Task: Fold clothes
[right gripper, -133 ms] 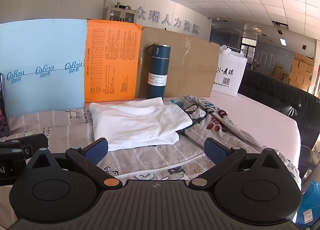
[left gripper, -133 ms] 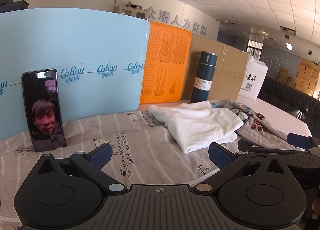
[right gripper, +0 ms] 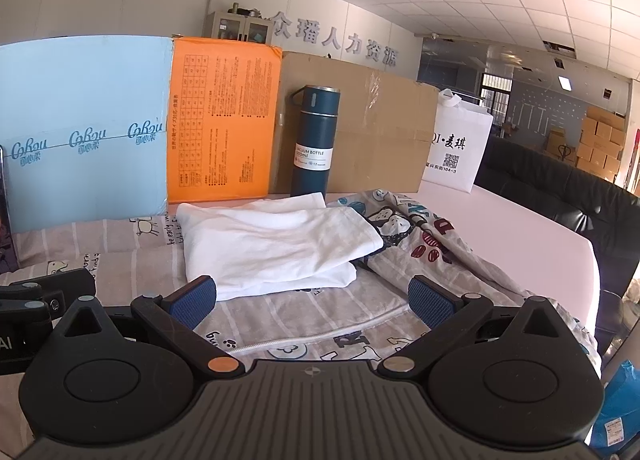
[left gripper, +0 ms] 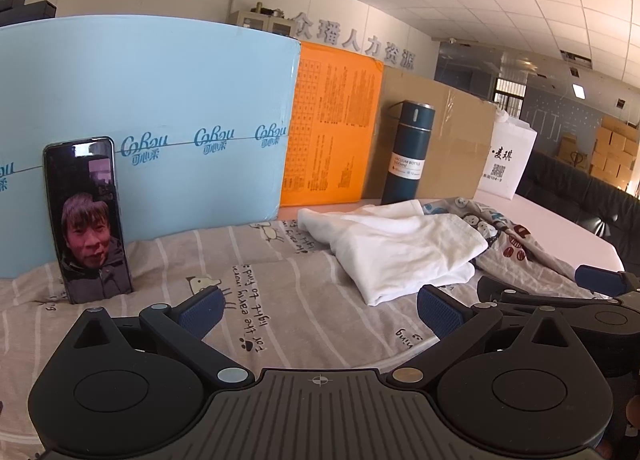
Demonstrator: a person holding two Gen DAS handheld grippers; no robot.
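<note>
So the whole thing sits on a big pale pink table (right gripper: 532,244), mostly covered by a striped beige bedsheet with little cartoon animals and printed text (left gripper: 288,296). Along the back edge there's a row of stuff propped upright: a big light blue foam board with a logo on it (left gripper: 160,120), a flat brown cardboard sheet (right gripper: 380,128), an orange printed panel (right gripper: 220,120) between those two, and a white paper shopping bag with a QR code (right gripper: 456,148) off to the right.

The clothes: a loosely folded white cotton garment (right gripper: 272,244) lies on the sheet, right in front of both grippers, and its right edge lies over a crumpled grey patterned garment with cartoon prints (right gripper: 424,244) that trails off toward the table's right side. Neither is being touched.

Just behind the white one stands a tall dark teal vacuum bottle (right gripper: 314,140). A black smartphone (left gripper: 86,220) leans upright against the blue board on the left, screen lit.

The left gripper (left gripper: 320,306) hovers low over the sheet, jaws spread wide with nothing in them. The right gripper (right gripper: 312,296) is the same deal, jaws wide apart and empty, just short of the white garment's near edge. The two grippers are side by side.
</note>
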